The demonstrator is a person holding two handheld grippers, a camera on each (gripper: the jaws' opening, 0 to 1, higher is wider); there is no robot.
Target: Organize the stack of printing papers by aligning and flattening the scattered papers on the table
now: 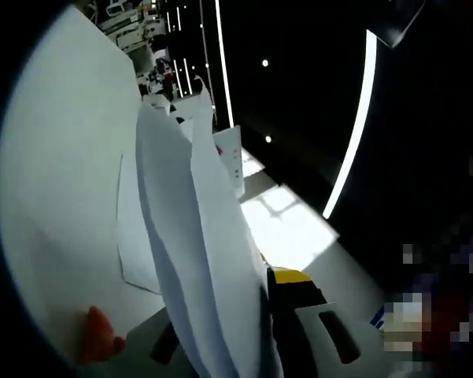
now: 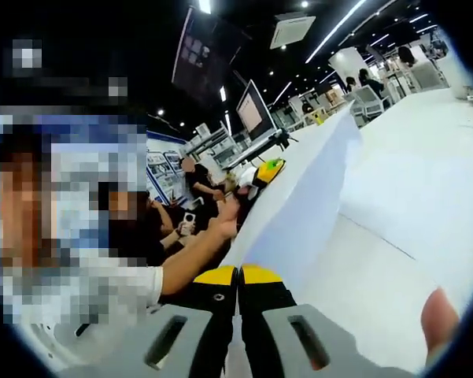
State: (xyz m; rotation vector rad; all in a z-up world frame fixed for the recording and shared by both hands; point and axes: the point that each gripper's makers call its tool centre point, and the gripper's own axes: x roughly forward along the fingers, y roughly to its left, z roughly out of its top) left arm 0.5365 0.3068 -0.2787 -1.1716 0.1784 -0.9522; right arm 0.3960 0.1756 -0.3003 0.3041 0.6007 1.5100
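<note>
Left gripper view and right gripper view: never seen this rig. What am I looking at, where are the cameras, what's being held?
No robot arm here: a person holds a two-jaw gripper in each hand, and a fisheye camera rides on each one, looking forward along its jaws. That is why both pictures are round and tilted.

In the left gripper view, the left gripper rises from the bottom, its jaws closed on a bundle of white papers that stands up on edge. Behind it lies the white table with another loose sheet lying flat on it.

In the right gripper view, the right gripper, with yellow-tipped jaws pressed together, pinches the edge of the same papers, which run away from the camera. The far yellow-tipped gripper at their other end looks like the left one. A person's arm shows to the side.
</note>
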